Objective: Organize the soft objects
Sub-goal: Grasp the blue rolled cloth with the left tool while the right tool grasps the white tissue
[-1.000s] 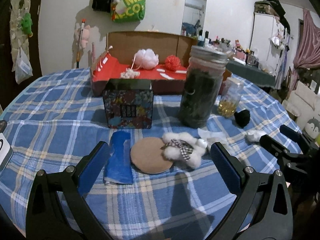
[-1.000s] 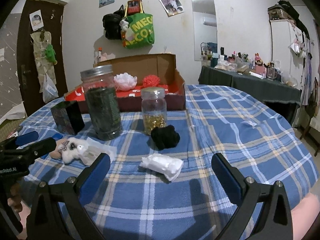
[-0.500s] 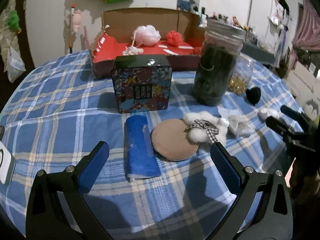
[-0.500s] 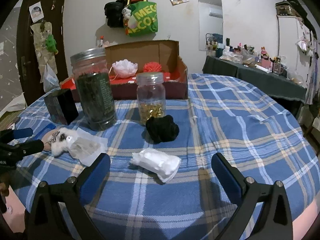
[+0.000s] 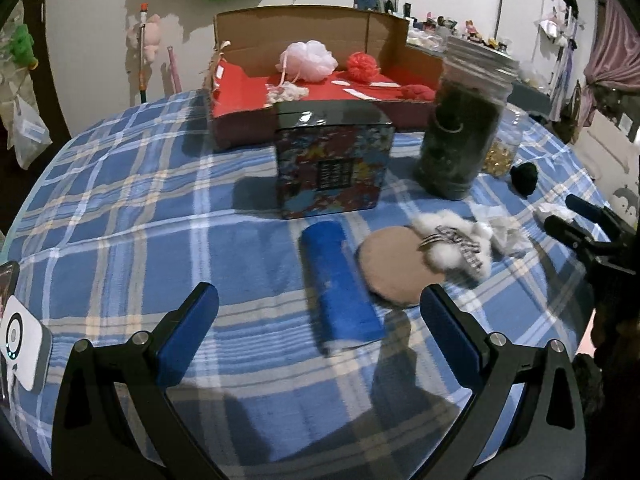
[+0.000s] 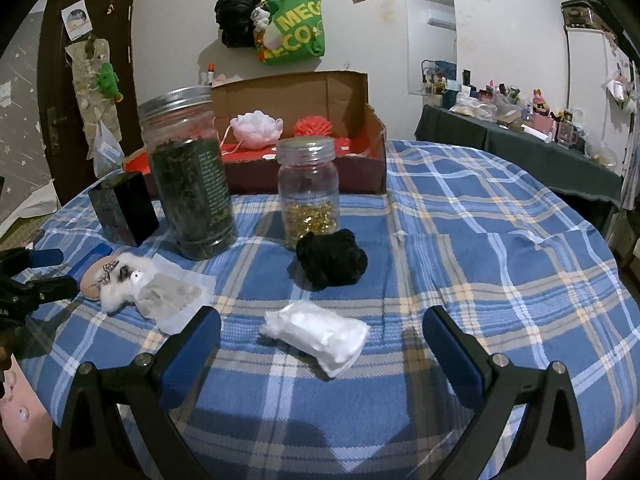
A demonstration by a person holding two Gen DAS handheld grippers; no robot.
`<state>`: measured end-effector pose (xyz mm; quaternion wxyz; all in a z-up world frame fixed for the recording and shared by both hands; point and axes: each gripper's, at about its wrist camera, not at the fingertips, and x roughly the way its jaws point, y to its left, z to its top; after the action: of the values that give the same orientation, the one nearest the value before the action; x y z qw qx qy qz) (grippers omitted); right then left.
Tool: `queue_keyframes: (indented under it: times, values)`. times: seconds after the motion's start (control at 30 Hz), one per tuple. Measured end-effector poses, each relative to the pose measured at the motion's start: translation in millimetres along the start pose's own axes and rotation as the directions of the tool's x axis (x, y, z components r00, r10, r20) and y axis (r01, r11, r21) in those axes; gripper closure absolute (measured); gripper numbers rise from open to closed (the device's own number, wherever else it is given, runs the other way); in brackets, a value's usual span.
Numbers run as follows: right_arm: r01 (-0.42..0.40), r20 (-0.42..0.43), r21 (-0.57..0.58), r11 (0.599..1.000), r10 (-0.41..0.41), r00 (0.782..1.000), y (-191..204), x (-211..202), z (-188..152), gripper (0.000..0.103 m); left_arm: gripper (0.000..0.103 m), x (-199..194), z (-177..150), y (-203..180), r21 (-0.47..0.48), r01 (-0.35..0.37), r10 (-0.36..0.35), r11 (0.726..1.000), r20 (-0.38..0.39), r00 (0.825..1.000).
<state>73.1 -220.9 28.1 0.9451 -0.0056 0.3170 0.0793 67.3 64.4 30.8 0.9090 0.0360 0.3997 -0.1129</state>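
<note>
A small jar is mostly hidden behind a tall dark jar. A cardboard box, at twelve o'clock, holds pink and red puffs. On the blue plaid tablecloth lie a blue roll, a tan pad and a white fluffy toy. The left gripper and the right gripper are spread, empty. A white bundle lies between the right gripper's fingers, a black puff beyond it.

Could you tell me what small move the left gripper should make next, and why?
Probably ease the left gripper forward and down so its open jaws straddle the blue rolled cloth. That cloth lies directly ahead between the fingers, nearest of the soft items still on the table, while the cardboard box already holds the pink pouf. The tan round pad lies close beside the cloth.
</note>
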Motion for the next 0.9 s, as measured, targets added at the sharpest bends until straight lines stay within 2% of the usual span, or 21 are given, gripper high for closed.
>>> queue_keyframes:
  times: [0.07,0.3,0.4,0.47,0.53,0.57,0.67,0.9]
  values:
    - [-0.001,-0.003,-0.005,1.0,0.001,1.0,0.3,2.1,0.4,0.009,0.002,3.1,-0.1,0.6,0.003,0.0,0.0,1.0,-0.008,1.0]
    - [-0.012,-0.021,-0.002,1.0,0.012,1.0,-2.2,8.0,1.0,0.022,0.016,10.7,2.7,-4.5,0.035,0.032,-0.032,0.999,-0.01,0.999]
    - [-0.026,-0.026,-0.001,1.0,0.026,0.999,-3.1,9.1,-0.3,0.035,0.037,9.6,1.9,-8.0,0.052,0.076,-0.075,0.996,-0.007,0.997]
    - [-0.04,-0.024,-0.004,0.999,0.04,0.999,-2.8,9.3,-1.3,0.062,0.062,5.8,-1.2,-13.6,0.08,0.115,-0.116,0.99,0.009,0.993]
    - [-0.06,-0.025,-0.006,0.998,0.06,0.998,-2.1,8.6,-2.2,0.067,0.065,3.0,-3.5,-17.6,0.092,0.099,-0.102,0.991,0.023,0.995]
    - [-0.067,-0.023,-0.006,0.998,0.067,0.998,-1.9,7.9,-2.0,0.072,0.071,1.0,-4.1,-18.9,0.098,0.093,-0.096,0.991,0.032,0.995]
    - [-0.098,-0.011,0.002,0.995,0.098,0.995,-0.7,3.2,-1.0,0.072,0.078,-3.8,-2.4,-15.2,0.068,0.087,-0.09,0.994,0.041,0.995]
    - [-0.1,0.028,-0.035,0.994,0.101,0.994,10.2,-9.5,4.6,0.074,0.081,-7.2,-4.5,-11.8,0.07,0.08,-0.083,0.994,0.048,0.995]
